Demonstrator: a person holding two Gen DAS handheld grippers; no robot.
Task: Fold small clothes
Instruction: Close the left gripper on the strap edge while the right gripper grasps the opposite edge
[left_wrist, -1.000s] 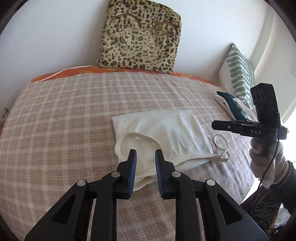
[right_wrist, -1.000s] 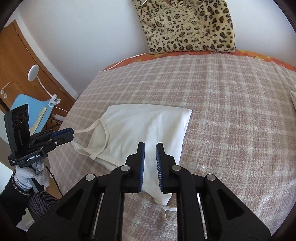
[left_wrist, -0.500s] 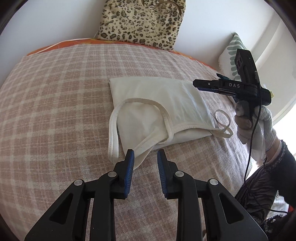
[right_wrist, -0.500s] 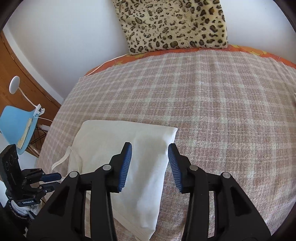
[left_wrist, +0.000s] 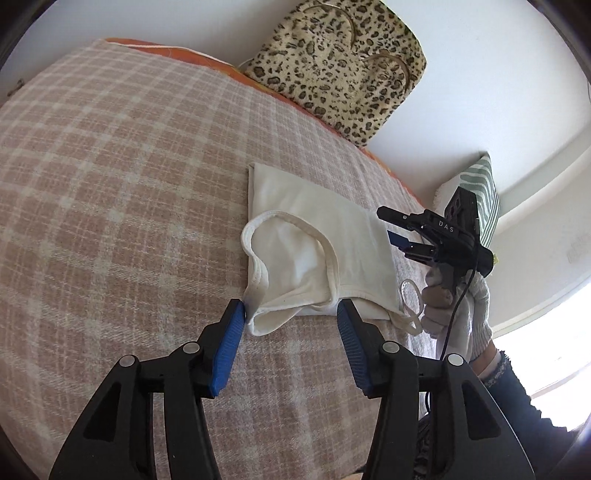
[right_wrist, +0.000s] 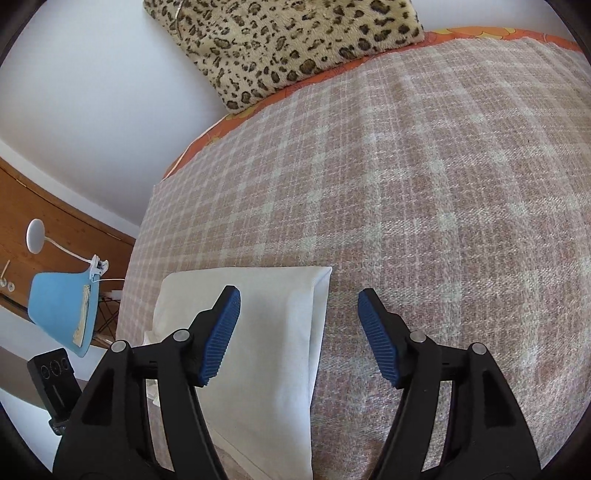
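Fingers just opening, astride cream top, straps nearest

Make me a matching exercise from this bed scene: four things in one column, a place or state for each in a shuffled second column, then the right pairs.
1. white tank top
2. leopard-print cushion
3. left gripper
4. striped pillow

A. propped against the wall at the bed's head
B. jaws open at the armhole end
C. lying folded on the checked blanket
D. at the bed's far right corner

Pairs: 1-C, 2-A, 3-B, 4-D
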